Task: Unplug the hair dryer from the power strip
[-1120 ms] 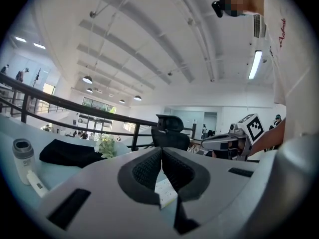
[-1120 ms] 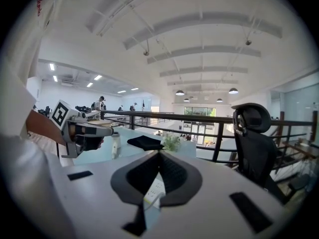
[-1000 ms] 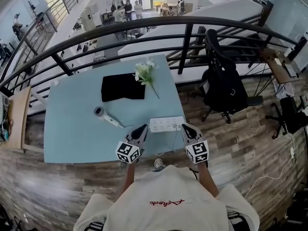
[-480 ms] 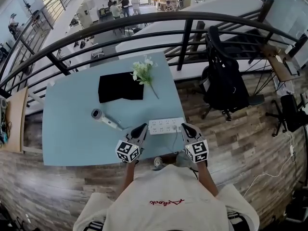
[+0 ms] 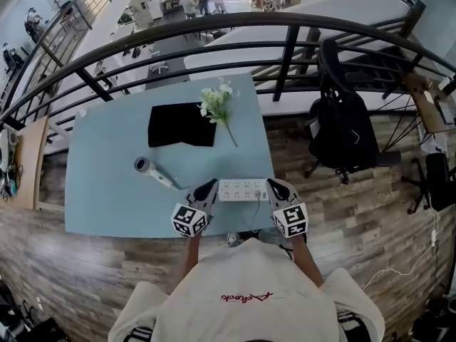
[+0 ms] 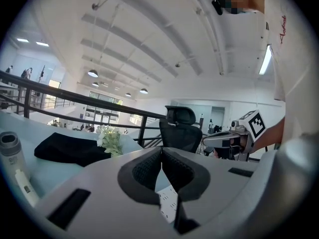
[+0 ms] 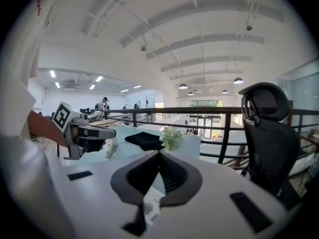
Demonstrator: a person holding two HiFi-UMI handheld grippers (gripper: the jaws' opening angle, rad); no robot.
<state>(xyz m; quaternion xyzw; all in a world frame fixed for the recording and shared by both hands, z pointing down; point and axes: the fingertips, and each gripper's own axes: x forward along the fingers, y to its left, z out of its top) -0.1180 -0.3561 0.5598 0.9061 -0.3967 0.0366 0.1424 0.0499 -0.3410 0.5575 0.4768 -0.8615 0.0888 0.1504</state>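
Mezzanine floor, wood planks underfoot; a pale blue table (image 5: 107,205) stands against a dark railing (image 5: 285,48).

Nearest the person, at the table's front edge: both tongs, pointing over the tabletop. Left gripper (image 5: 209,186): jaws pressed together, nothing between the pads. Right gripper (image 5: 272,184): likewise closed and empty. Each gripper view shows only a sliver of white strip below its closed tips.

Between the two tips lies the power strip (image 5: 242,189), white, long side facing the person. The left tip sits just beside its left end, the right tip just beside its right end. Neither is seen to touch it. A thin white cable (image 5: 256,204) runs from the strip's right part toward the table edge. I cannot tell whether it is the dryer's lead or the strip's own.

Left of the strip, a little farther in, is the hair dryer (image 5: 153,172), lying on its side with its handle toward the left gripper.

Farther back are a black cloth (image 5: 182,125), a sprig of white flowers (image 5: 216,105), then the railing. Off to the right stands an office chair (image 5: 342,127).

Progress, by my reading: nothing is gripped and no plug is seen free of the strip, so the unplugging is not yet begun. Left to do — open a tong, take the plug, steady the strip, pull.
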